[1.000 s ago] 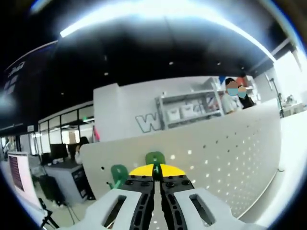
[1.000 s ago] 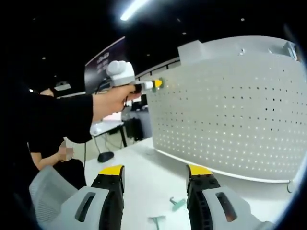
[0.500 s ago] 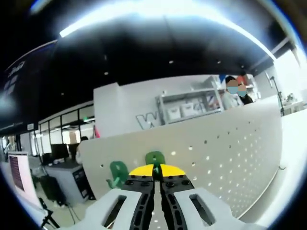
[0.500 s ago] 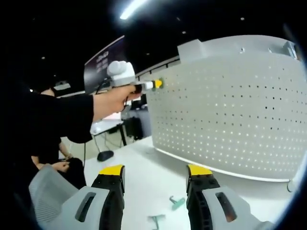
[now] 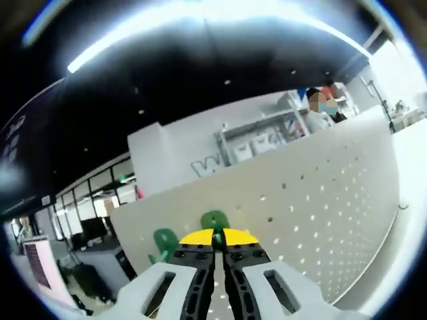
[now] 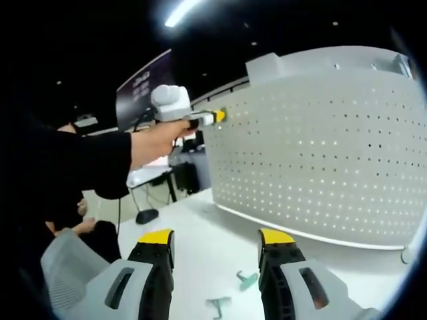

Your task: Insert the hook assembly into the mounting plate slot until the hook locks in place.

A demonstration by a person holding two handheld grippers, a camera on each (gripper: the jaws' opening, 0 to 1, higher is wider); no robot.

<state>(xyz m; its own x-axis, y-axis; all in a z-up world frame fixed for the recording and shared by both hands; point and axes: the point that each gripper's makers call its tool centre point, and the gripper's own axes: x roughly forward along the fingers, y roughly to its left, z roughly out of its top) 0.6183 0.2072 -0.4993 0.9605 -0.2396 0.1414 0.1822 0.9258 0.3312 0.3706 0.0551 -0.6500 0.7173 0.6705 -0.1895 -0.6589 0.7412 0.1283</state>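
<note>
Right gripper view looks across a white table [image 6: 200, 233] at the perforated mounting plate [image 6: 313, 153] standing upright on it. A person's hand [image 6: 157, 139], arm stretched level in a dark sleeve [image 6: 73, 163], presses the left gripper [image 6: 217, 116] against the plate's upper edge. Its jaws are pinched together on a green hook [image 5: 215, 221], beside another green hook [image 5: 164, 241] already on the plate. The right gripper [image 6: 215, 248] hovers low with jaws spread wide, holding nothing; two spare green hooks [image 6: 247, 280] lie on the table below the plate.

Both grippers share one build: pale grey slotted bodies, black jaw faces and yellow tips, seen on the left gripper [image 5: 214, 235] and right gripper [image 6: 215, 241]. The person's arm wears a black sleeve [image 6: 73, 163].
</note>
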